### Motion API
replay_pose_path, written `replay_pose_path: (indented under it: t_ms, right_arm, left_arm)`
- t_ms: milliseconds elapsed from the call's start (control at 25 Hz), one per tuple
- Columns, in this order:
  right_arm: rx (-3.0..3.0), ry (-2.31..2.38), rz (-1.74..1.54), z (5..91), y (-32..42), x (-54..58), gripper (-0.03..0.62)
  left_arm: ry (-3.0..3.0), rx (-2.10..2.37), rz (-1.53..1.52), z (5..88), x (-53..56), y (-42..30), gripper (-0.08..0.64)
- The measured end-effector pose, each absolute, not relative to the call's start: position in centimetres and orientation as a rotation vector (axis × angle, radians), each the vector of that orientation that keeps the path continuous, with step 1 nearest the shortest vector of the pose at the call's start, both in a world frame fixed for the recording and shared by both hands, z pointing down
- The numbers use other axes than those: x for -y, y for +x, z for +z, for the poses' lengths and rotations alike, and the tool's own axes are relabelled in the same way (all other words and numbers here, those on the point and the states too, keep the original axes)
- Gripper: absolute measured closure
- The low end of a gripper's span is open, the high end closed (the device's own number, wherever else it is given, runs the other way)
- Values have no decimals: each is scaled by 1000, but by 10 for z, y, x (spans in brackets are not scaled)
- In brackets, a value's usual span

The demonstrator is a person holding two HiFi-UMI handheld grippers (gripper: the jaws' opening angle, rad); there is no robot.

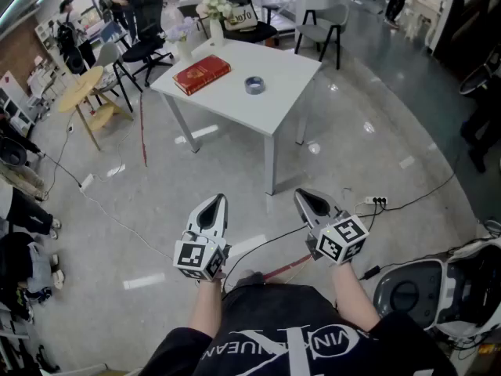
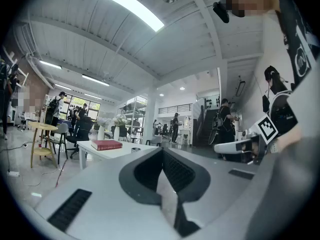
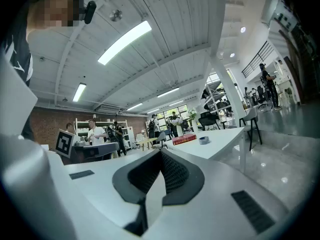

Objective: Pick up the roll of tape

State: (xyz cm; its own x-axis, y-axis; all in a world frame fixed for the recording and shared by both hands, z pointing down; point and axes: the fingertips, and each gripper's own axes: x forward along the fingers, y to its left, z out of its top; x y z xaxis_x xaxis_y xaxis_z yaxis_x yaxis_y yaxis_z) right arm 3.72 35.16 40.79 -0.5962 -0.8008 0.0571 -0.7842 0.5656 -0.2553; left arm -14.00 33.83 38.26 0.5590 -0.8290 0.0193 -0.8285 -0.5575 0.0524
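The roll of tape [image 1: 254, 85] is a small grey-blue ring lying flat on the white table [image 1: 274, 104], right of a red book [image 1: 202, 74]. Both grippers are held low over the floor, well short of the table and level. My left gripper [image 1: 215, 200] is shut with nothing in it, and my right gripper [image 1: 304, 195] is shut and empty too. From the left gripper view the roll of tape [image 2: 135, 149] is tiny, just past the jaw tips [image 2: 162, 150]. In the right gripper view the roll of tape [image 3: 203, 140] lies right of the red book [image 3: 184, 139], beyond the closed tips [image 3: 160, 152].
A vase of white flowers [image 1: 213, 10] stands at the table's far edge. Chairs [image 1: 322, 22] and a round wooden side table [image 1: 81, 87] surround it. Cables [image 1: 399, 202] run over the shiny floor, and a white machine [image 1: 438, 288] sits at my right. Several people stand far off.
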Motion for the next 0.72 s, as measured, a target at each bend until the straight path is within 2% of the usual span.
replay_pose_path:
  t_ms: [720]
  right_arm:
    - [-2712, -1352, -461, 427, 35, -341, 581]
  left_arm:
    - [2683, 1464, 32, 403, -329, -149, 557]
